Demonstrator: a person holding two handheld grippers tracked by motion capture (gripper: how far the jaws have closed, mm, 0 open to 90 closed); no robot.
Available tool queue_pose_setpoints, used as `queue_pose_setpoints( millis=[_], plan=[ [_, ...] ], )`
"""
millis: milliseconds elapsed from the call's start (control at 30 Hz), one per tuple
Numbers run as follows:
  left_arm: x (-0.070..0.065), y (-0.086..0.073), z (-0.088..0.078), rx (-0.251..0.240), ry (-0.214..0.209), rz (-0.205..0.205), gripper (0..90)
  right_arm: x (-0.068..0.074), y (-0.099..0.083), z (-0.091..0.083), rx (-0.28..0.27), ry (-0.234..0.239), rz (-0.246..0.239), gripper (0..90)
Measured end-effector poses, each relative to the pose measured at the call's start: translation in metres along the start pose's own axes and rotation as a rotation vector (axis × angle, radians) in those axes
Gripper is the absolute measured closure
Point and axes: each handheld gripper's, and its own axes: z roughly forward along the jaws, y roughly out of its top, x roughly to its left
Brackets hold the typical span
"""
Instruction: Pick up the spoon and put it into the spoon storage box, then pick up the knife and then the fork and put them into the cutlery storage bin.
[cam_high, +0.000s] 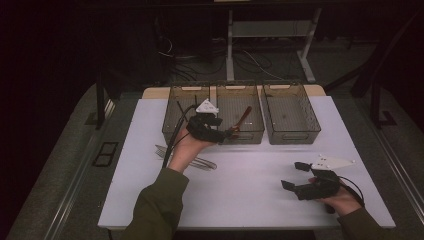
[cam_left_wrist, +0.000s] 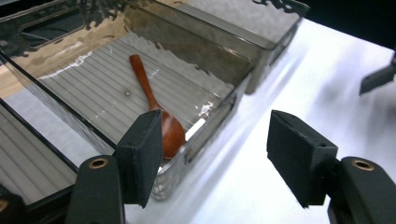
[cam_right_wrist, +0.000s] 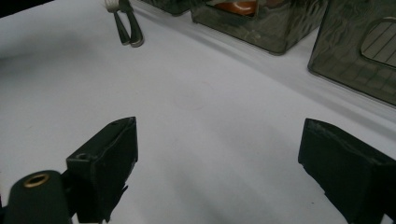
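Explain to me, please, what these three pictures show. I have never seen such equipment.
A person sits at a white table and holds hand tongs in each hand. One picture looks down from above; the other two come from small cameras riding on each tool, looking along its black jaws. The left tongs hang open by the middle bin, where a wooden spoon lies, held by nothing. The right tongs rest open and empty above bare table. Metal cutlery, with at least one fork, lies on the table. Two more clear bins flank the middle one.
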Motion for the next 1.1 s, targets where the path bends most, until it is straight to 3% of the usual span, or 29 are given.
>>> queue_pose_setpoints(
  millis=[233,500,900,1100],
  plan=[
    [-0.008,-0.017,-0.014,-0.017,-0.012,-0.003,34.7,0.000,-0.001,-0.002,-0.006,-0.001,0.000,12.2],
    [-0.007,-0.039,-0.030,-0.021,-0.010,-0.008,33.5,0.000,-0.001,-0.003,-0.004,0.000,0.004,12.2],
    [-0.009,-0.073,-0.049,0.003,-0.011,0.012,33.1,0.000,-0.003,-0.004,-0.006,-0.006,0.002,12.2],
    [-0.007,-0.088,-0.060,0.015,0.006,0.011,40.7,-0.001,-0.003,-0.004,-0.004,-0.006,-0.001,12.2]
  ],
)
